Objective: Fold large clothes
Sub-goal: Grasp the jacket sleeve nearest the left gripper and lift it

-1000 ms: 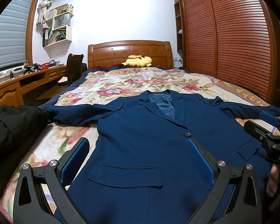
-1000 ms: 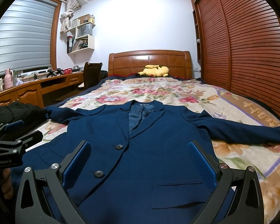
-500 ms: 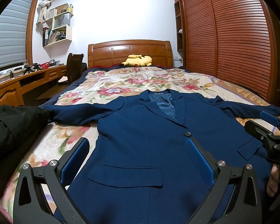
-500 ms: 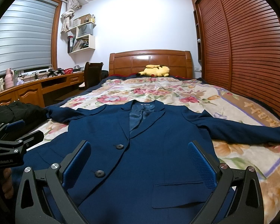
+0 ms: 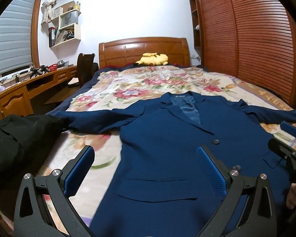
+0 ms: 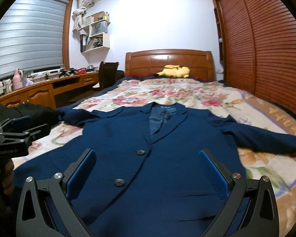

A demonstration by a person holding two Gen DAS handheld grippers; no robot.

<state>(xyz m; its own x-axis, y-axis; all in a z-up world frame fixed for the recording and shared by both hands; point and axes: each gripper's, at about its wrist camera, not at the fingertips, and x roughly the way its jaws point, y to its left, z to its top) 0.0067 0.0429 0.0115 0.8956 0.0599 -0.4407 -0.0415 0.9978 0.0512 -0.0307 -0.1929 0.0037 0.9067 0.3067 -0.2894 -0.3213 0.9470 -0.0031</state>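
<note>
Both views shifted left since a second ago, blue jacket (image 5: 167,154) still flat on bed (image 5: 112,144), jaws of left gripper (image 5: 146,165) and right gripper (image 6: 148,167) released, folding unstarted.

The navy woven-cloth blazer (image 6: 167,158) looks matt and faintly grainy, its blue lining (image 6: 157,122) satiny with a soft sheen, its dark round buttons (image 6: 140,152) smooth plastic. The floral bedspread (image 6: 177,94) is soft, matt cloth. The orange-brown wooden headboard (image 6: 167,59) is glossy with varnish. The left gripper (image 5: 145,169) is matt black plastic with dimpled blue pads (image 5: 212,170) and shiny metal screws (image 5: 232,172)
</note>
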